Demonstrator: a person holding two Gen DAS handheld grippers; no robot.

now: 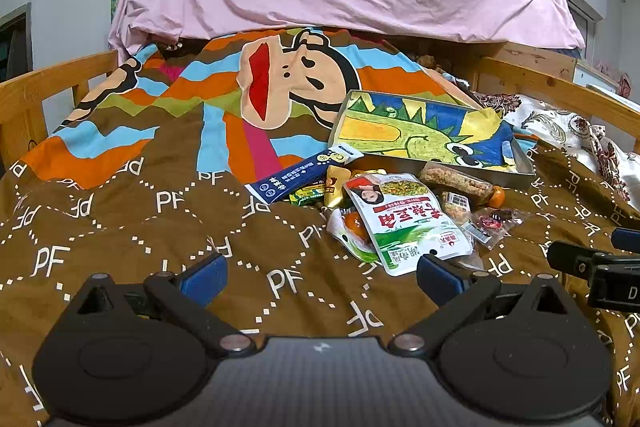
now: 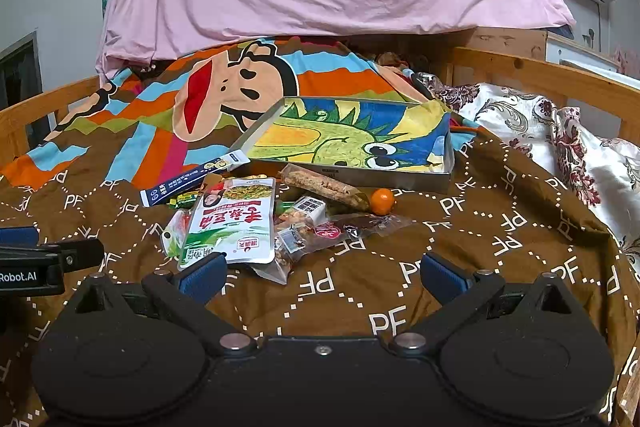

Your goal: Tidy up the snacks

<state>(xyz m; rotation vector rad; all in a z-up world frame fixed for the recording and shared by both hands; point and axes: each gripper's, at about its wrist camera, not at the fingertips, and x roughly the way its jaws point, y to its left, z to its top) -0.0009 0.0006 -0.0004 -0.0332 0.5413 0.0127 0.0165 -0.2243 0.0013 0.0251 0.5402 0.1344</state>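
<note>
**A:** On the bed, the snacks (image 2: pixel 256 219) are lying heaped just in front of the metal tray (image 2: pixel 352 179), nothing in it yet. Left gripper (image 1: pixel 320 277) and right gripper (image 2: pixel 322 277) are both hanging spread wide, holding nothing.

**B:** Soft quilt (image 1: pixel 120 227) is worrying me. Slick green pouch (image 2: pixel 232 223) is overlapping others, so a pinch could be dragging neighbours or nudging that orange (image 2: pixel 382 201) rolling.
</note>
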